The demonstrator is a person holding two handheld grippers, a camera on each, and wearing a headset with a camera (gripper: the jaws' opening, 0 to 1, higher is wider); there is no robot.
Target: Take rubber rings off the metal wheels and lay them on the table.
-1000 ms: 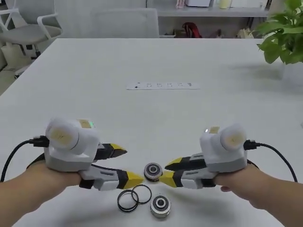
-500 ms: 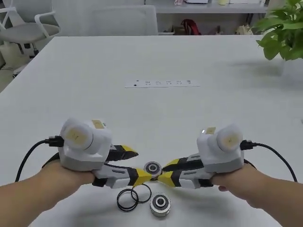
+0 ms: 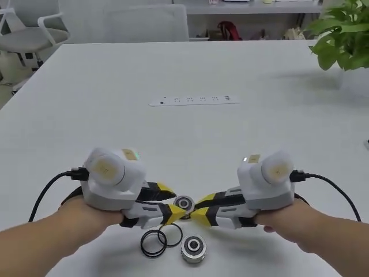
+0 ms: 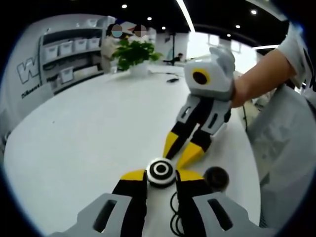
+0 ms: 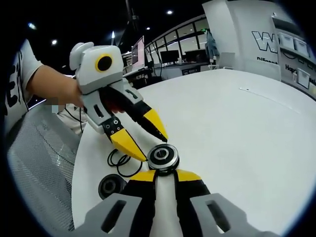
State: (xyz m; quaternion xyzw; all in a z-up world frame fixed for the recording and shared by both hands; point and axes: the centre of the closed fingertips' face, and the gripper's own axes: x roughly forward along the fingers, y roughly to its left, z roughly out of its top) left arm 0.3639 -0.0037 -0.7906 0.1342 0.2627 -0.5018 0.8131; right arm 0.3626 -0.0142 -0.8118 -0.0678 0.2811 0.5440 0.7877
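A small metal wheel (image 3: 184,202) with a black rubber rim is held just above the white table (image 3: 190,144). My right gripper (image 3: 195,209) is shut on its near edge; in the right gripper view the wheel (image 5: 163,155) sits at my right gripper's (image 5: 165,175) tips. My left gripper (image 3: 171,202) is open, with a jaw on each side of the wheel (image 4: 161,170) and close against its rim. Two loose black rubber rings (image 3: 154,242) lie overlapping on the table below. Beside them rests a second wheel (image 3: 193,247).
A flat white power strip (image 3: 190,100) lies mid-table. At the far right corner is a potted plant (image 3: 340,34), and office chairs (image 3: 34,34) stand beyond the far edge. Black cables trail from both grippers toward me.
My left gripper has moved right up to the wheel and its jaws have narrowed around it. The right gripper has kept its hold and barely shifted.
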